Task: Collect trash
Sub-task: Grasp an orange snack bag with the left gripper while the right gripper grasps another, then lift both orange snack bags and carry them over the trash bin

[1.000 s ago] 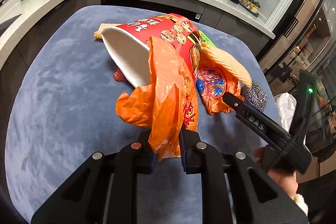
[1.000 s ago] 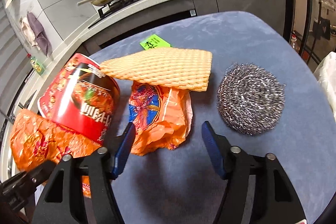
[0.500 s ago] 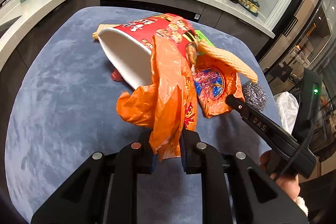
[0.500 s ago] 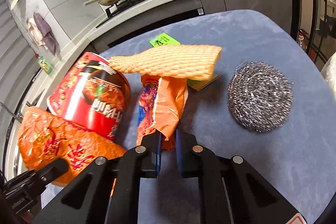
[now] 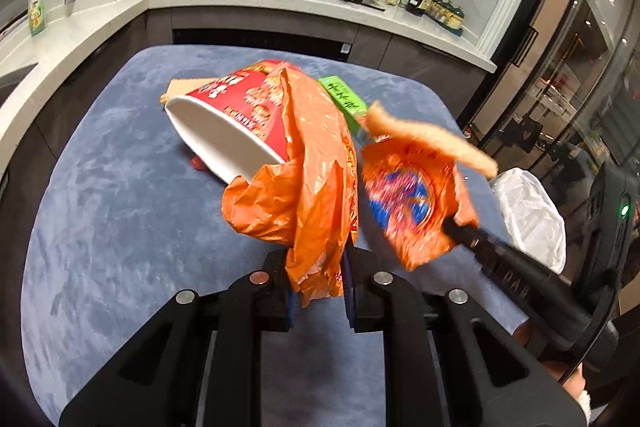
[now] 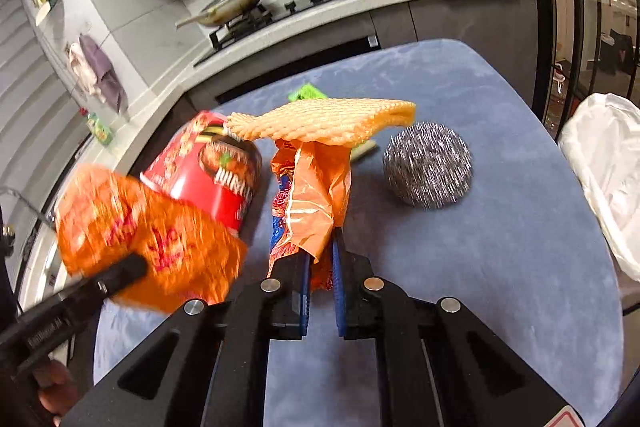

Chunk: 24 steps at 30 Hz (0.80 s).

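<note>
Both grippers are busy over the blue table [image 6: 500,267]. The left gripper [image 5: 318,291] has its fingers pinched narrow on a crumpled orange bag [image 5: 316,187], which hangs up out of the grip and drapes against the rim of a red noodle cup [image 5: 236,123] lying on its side with its white inside facing the near left. To the right, the right gripper [image 6: 320,275] is clamped tight on a second orange wrapper [image 6: 316,195], the one with a blue and red print, its fingers nearly together with the plastic squeezed between them. That wrapper is lifted off the cloth, and a yellow mesh sponge [image 6: 324,125] sits tilted on top of it, riding along. Just right of the sponge a steel wool scrubber [image 6: 428,165] rests on the table, apart from the wrapper. A green packet [image 5: 344,97] lies behind the cup toward the far side. A white plastic bag [image 6: 604,171] shows at the table's right edge.
</note>
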Tool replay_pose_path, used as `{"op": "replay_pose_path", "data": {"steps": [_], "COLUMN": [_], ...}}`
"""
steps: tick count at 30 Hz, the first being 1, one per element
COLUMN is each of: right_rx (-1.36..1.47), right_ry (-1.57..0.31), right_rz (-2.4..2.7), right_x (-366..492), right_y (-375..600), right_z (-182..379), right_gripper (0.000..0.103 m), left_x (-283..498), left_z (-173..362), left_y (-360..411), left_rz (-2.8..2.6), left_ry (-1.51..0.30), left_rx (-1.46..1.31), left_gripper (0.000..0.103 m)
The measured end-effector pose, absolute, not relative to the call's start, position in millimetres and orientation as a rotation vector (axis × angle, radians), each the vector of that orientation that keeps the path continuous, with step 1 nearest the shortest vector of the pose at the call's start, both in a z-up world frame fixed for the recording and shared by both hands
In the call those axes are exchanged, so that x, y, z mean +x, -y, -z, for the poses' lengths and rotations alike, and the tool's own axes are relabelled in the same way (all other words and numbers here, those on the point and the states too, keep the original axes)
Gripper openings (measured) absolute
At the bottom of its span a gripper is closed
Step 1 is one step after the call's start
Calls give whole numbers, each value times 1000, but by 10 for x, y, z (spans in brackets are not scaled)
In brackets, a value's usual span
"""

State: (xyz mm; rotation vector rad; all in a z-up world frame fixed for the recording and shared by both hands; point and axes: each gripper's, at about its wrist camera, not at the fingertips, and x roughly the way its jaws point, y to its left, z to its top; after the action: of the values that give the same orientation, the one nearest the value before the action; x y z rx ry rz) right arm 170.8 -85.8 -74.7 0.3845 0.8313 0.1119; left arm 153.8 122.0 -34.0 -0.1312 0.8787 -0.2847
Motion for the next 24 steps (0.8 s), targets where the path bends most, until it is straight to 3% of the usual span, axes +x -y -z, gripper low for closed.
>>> {"op": "replay_pose_path", "data": {"steps": [8, 24], "right_rx": [358, 376], "right_ry": [-936, -869], "right_rz": [-141, -195], "right_x": [1368, 858], "right_y": [772, 841], "right_z": [961, 662], "right_gripper": [10, 10], "left_x": [1358, 1219], "left_z": [199, -5], "left_y": [-1058, -888], "left_rz": [304, 306], "left_ry": [-848, -801], "left_rx": [-104, -72], "left_gripper": [17, 17]}}
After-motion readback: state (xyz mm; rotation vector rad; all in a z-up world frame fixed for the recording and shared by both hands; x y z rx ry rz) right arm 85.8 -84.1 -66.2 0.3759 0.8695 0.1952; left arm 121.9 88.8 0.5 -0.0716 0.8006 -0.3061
